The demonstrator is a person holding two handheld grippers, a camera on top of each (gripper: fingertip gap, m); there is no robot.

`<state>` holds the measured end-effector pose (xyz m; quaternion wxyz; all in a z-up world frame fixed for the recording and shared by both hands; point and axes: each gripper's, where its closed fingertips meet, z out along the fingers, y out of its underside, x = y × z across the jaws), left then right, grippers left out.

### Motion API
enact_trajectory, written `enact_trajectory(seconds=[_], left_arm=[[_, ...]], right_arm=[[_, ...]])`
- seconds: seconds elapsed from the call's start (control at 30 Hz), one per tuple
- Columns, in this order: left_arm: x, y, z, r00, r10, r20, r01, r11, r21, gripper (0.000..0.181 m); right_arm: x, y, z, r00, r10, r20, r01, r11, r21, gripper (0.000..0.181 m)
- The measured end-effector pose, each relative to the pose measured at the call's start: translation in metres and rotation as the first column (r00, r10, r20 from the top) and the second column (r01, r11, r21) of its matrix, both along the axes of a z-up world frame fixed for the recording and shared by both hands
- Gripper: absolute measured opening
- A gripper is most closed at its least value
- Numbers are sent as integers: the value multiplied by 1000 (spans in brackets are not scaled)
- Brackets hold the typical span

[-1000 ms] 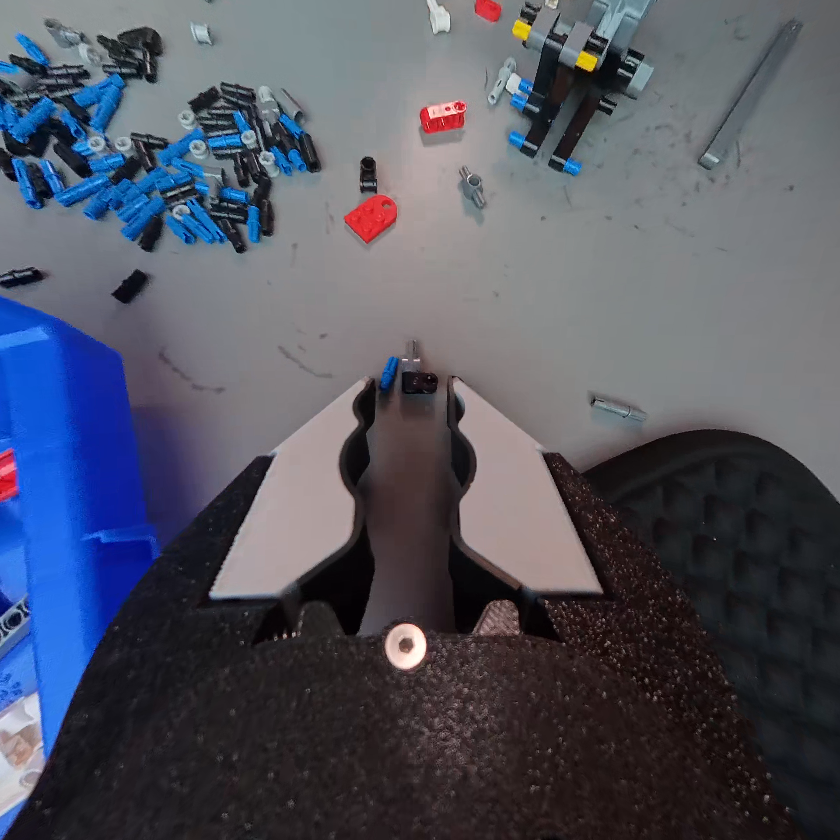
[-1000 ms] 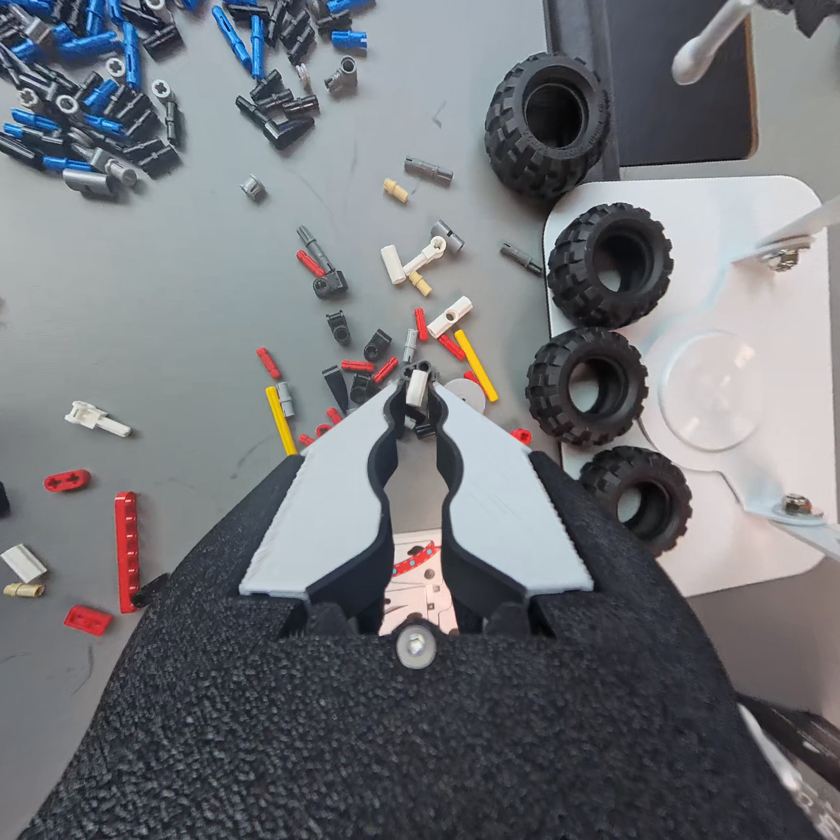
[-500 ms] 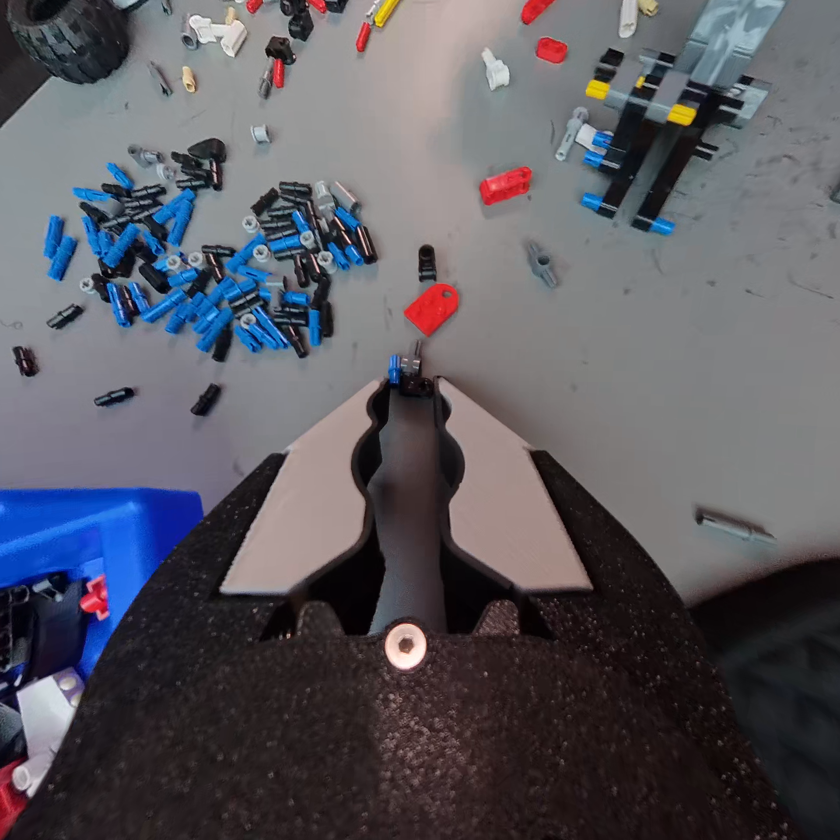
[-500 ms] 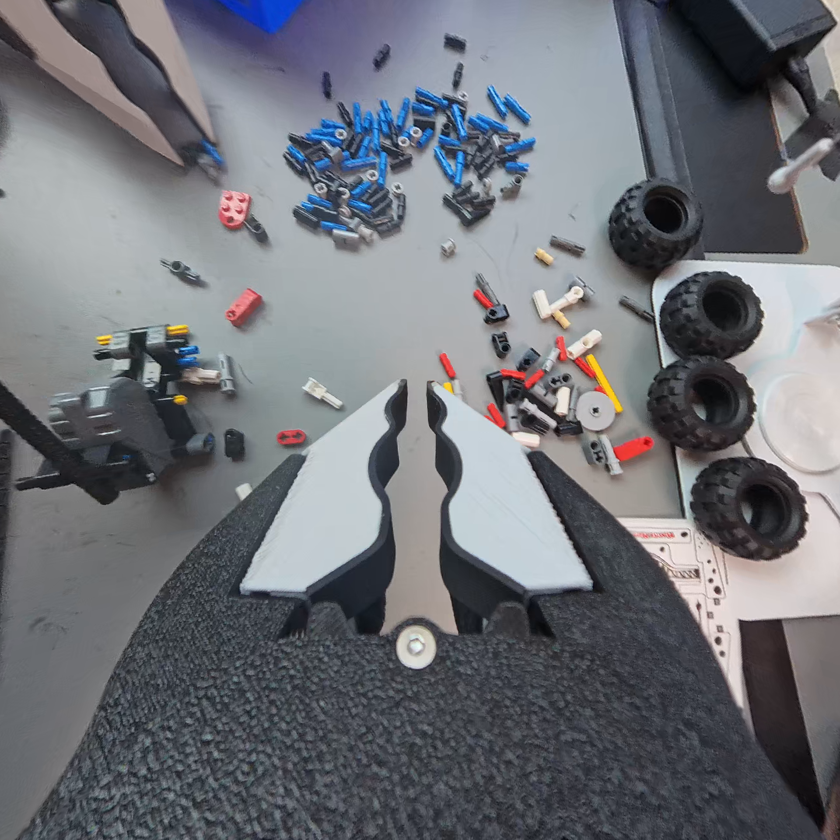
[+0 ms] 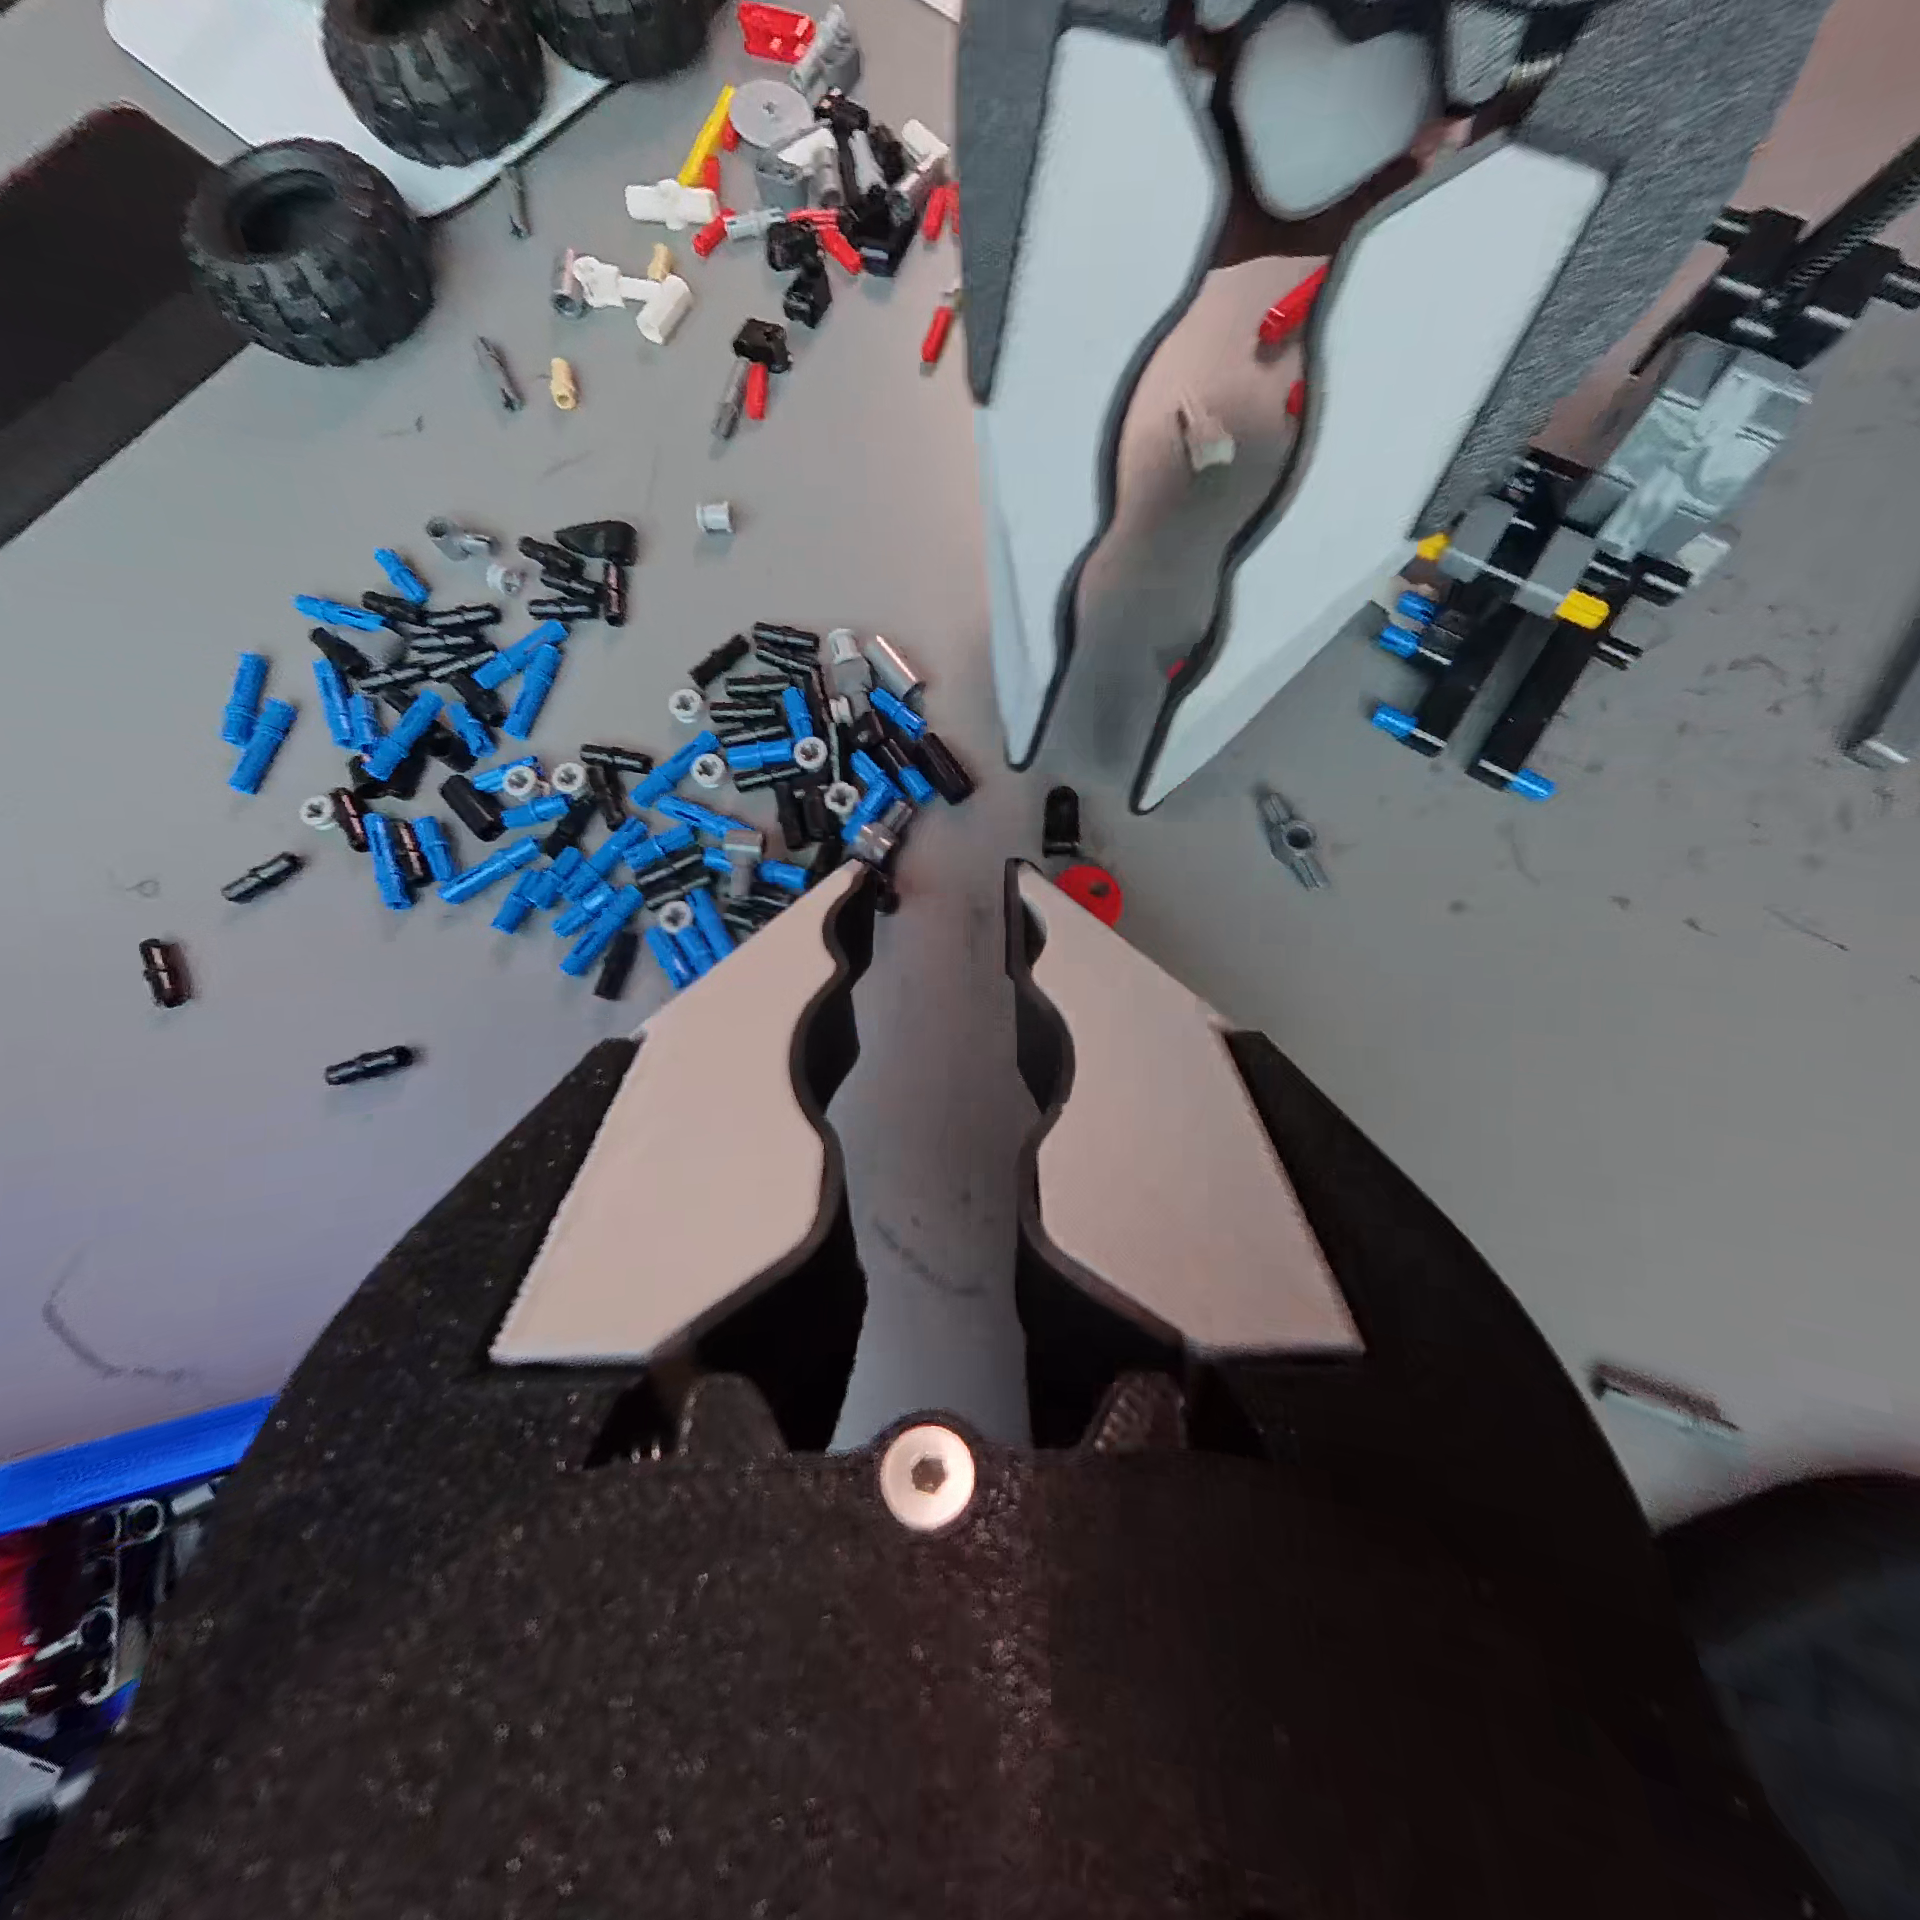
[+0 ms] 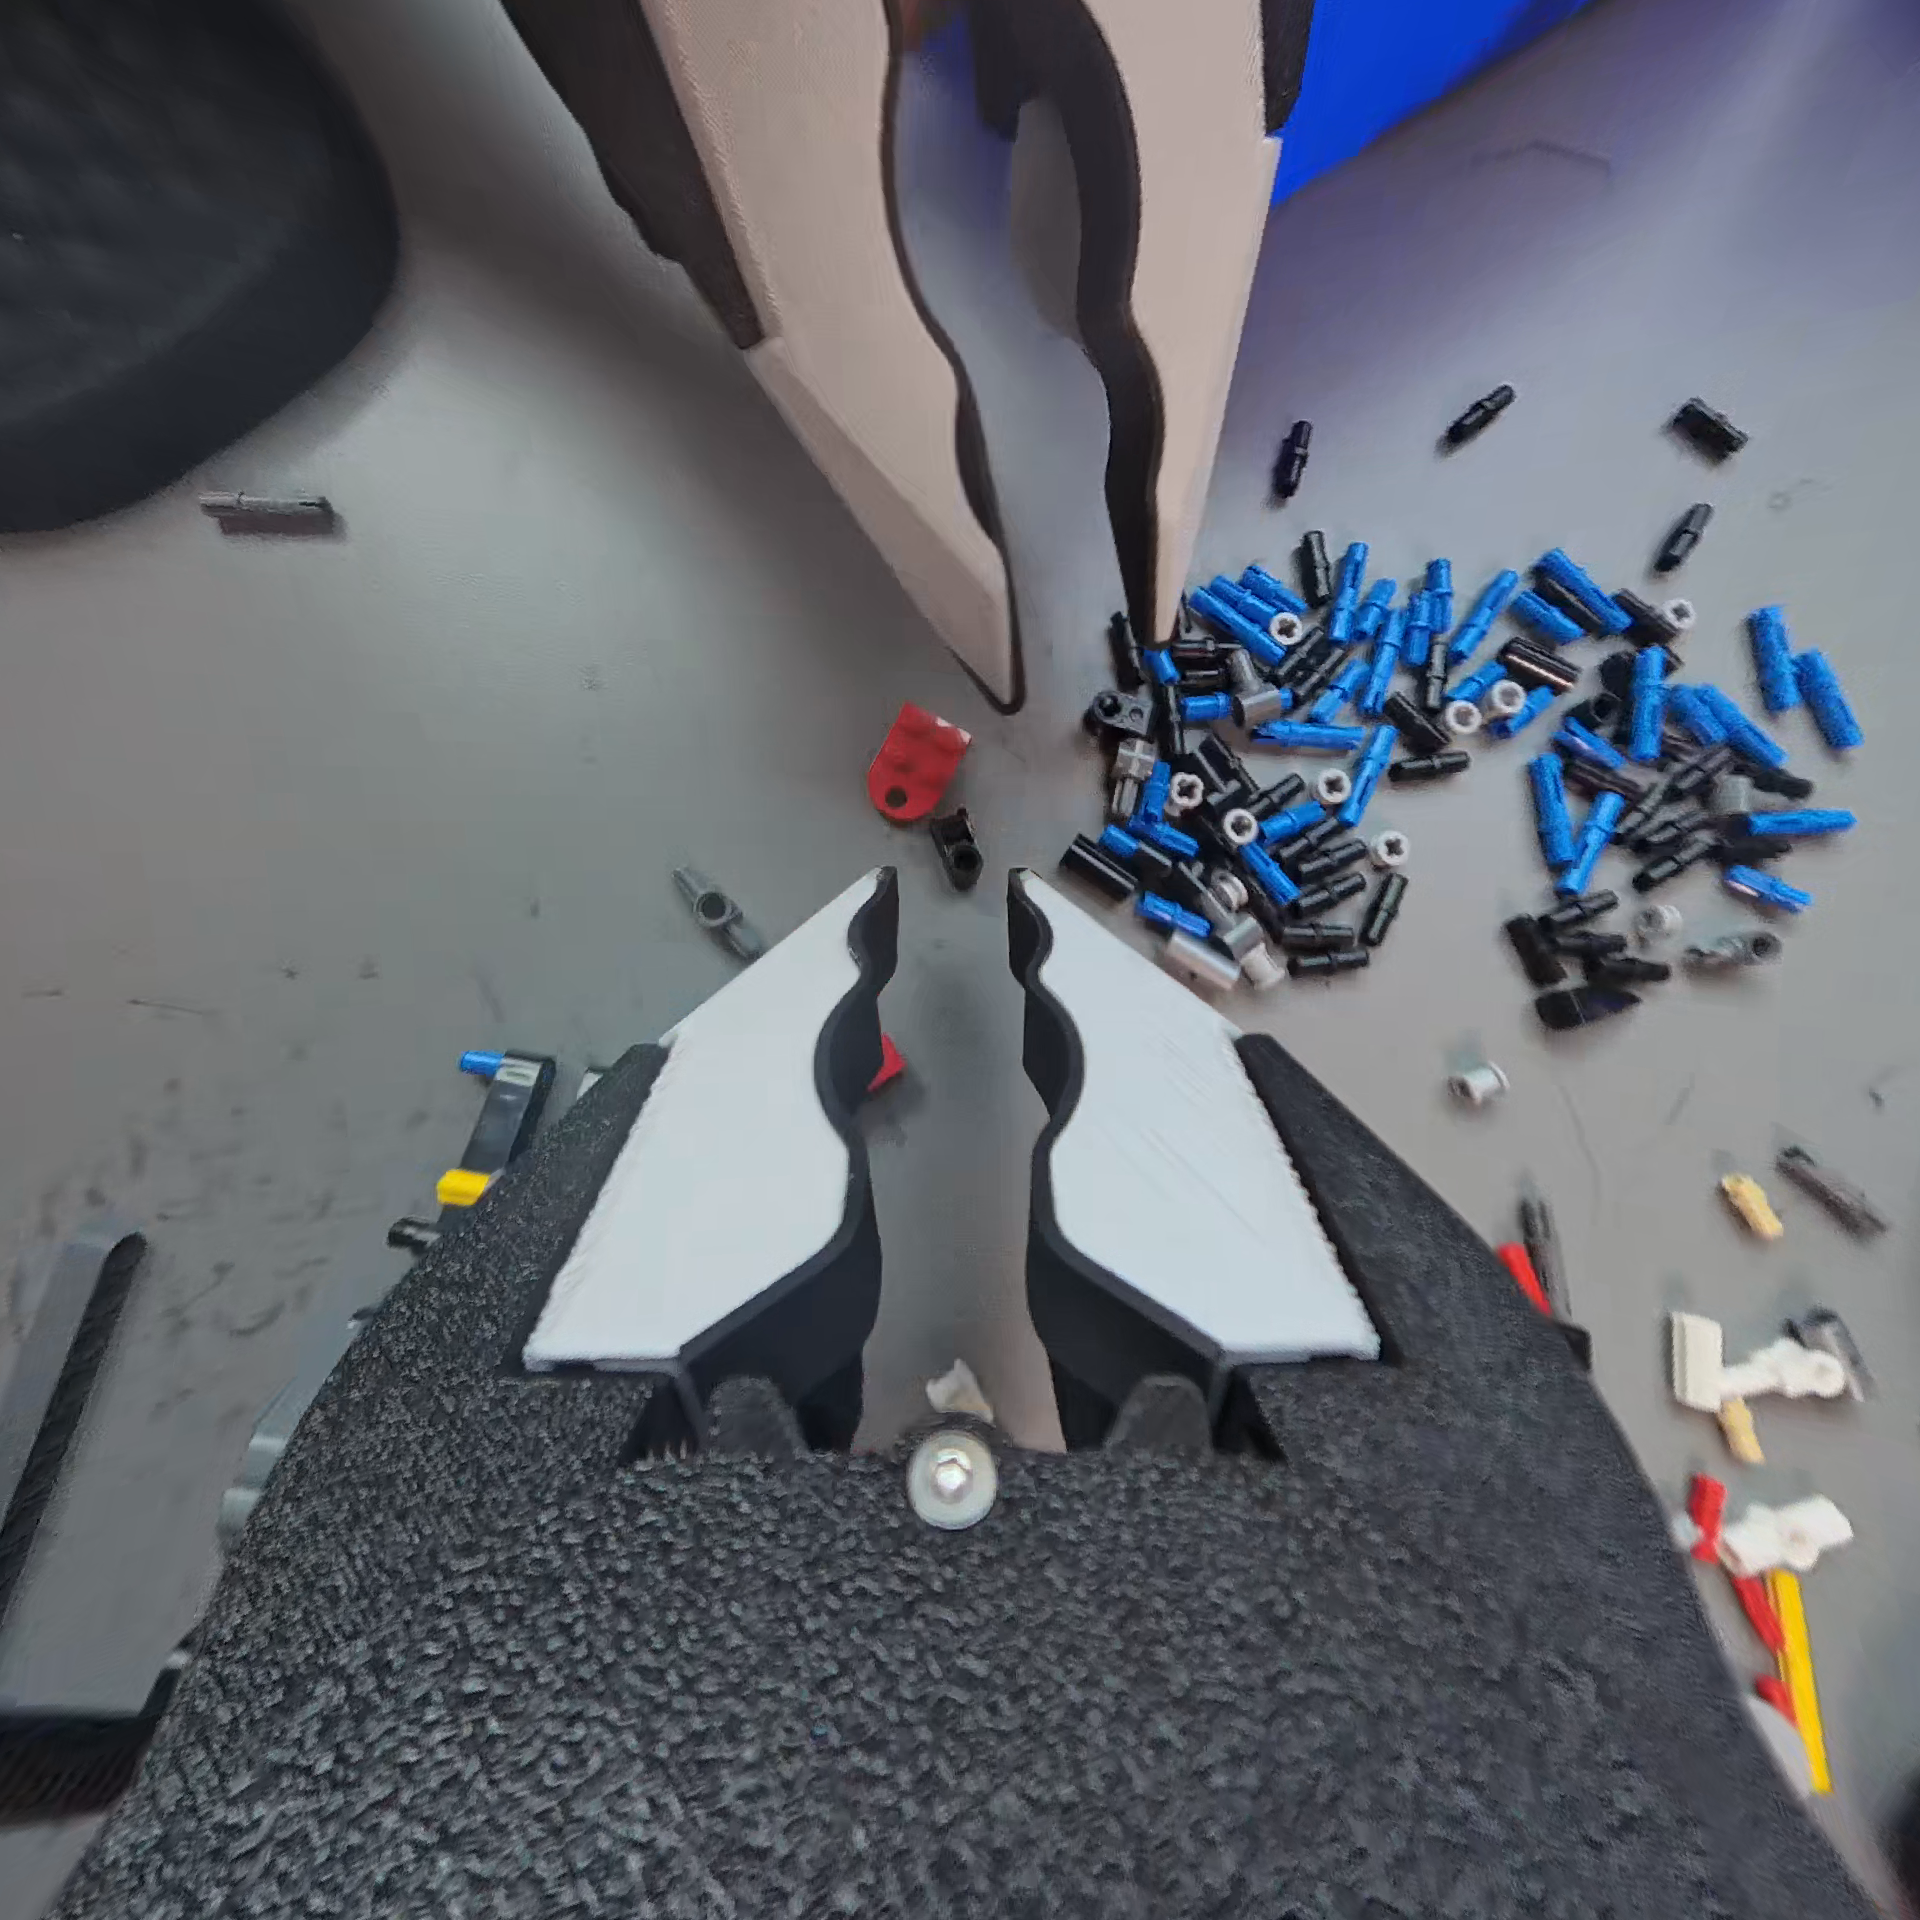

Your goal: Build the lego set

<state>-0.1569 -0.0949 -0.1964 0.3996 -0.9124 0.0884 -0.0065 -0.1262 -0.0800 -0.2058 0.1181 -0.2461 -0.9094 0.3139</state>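
Lego pins (image 5: pixel 623 769) loose on table; left claw (image 5: pixel 935 883) and right claw (image 6: pixel 951 883) both parted, empty.

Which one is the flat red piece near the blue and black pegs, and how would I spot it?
Find the big heap of blue and black pegs on the grey table. Just off its edge, between the tips of the left gripper and right gripper, lies the flat red piece beside a small black connector. It is the only red plate there, rounded, with a hole.
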Motion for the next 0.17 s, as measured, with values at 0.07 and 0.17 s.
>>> enact_trajectory(seconds=[0.07,0.17], left_arm=[[11,-10,-2,998,-49,47,50,999,-16,27],[21,-17,-11,993,-79,84,83,996,-41,29]], right_arm=[[-6,-5,-14,999,37,28,-39,998,58,20],[-6,-6,-11,995,72,69,-75,996,42,7]])
